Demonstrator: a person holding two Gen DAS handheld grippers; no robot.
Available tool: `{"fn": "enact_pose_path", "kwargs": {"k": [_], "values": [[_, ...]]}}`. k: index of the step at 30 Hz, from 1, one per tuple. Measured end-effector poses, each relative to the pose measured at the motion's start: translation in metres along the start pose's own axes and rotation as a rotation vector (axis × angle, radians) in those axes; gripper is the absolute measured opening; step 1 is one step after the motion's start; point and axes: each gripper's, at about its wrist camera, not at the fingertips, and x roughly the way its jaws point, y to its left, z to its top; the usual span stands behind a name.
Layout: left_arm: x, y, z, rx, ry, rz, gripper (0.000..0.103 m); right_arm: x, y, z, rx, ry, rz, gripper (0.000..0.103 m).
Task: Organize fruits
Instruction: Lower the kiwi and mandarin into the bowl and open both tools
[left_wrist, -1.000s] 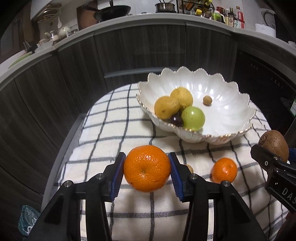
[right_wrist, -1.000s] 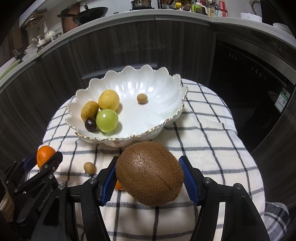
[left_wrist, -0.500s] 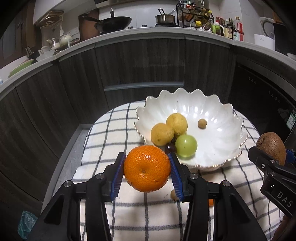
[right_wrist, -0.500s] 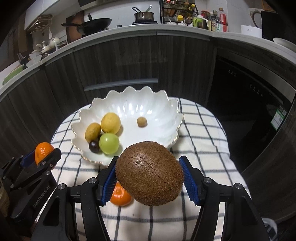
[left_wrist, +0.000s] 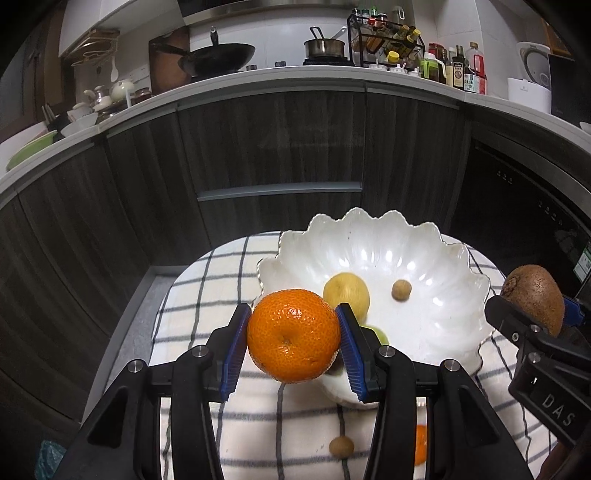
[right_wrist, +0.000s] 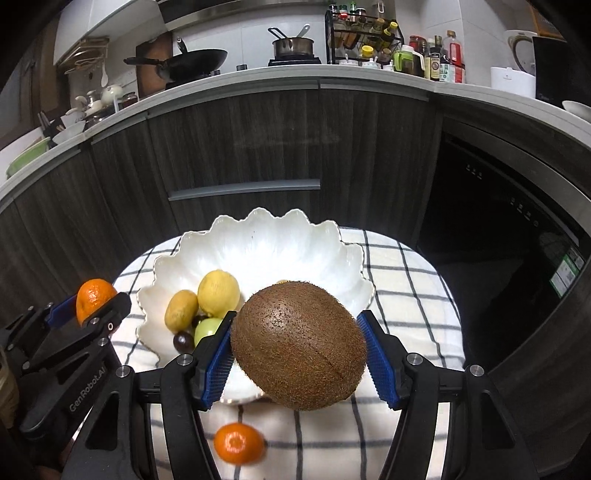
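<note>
Mandarin (left_wrist: 293, 335) clamped in left gripper (left_wrist: 293, 338), kiwi (right_wrist: 298, 345) in right gripper (right_wrist: 298, 350), both near bowl (right_wrist: 266, 243) rim.

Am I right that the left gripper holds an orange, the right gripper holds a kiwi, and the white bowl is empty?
Not quite. The bowl is not empty: the right wrist view shows yellow fruits, a green grape and a dark grape in it. The left gripper does hold the orange, and the right gripper the kiwi.

Wok (left_wrist: 221, 59), saucepan (left_wrist: 325, 47), spice rack (left_wrist: 388, 37), possibly a kettle (left_wrist: 532, 62) on the counter (left_wrist: 295, 79).
</note>
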Motion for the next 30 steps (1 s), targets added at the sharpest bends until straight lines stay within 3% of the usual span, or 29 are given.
{"fn": "enact_pose_path", "kwargs": {"k": [16,26,28,30], "values": [[0.060,-0.022,0.015,0.034,0.058,-0.049,0.046,0.057,-0.009,0.009,-0.010,0.083,0.033,0.065],[0.073,-0.025,0.015,0.040,0.118,-0.070,0.047,0.075,-0.013,0.008,0.011,0.148,0.058,0.065],[0.072,-0.025,0.016,0.046,0.117,-0.056,0.050,0.077,-0.013,0.006,0.016,0.160,0.061,0.065],[0.069,-0.023,0.018,0.041,0.107,-0.047,0.067,0.077,-0.014,0.007,0.018,0.161,0.059,0.067]]}}
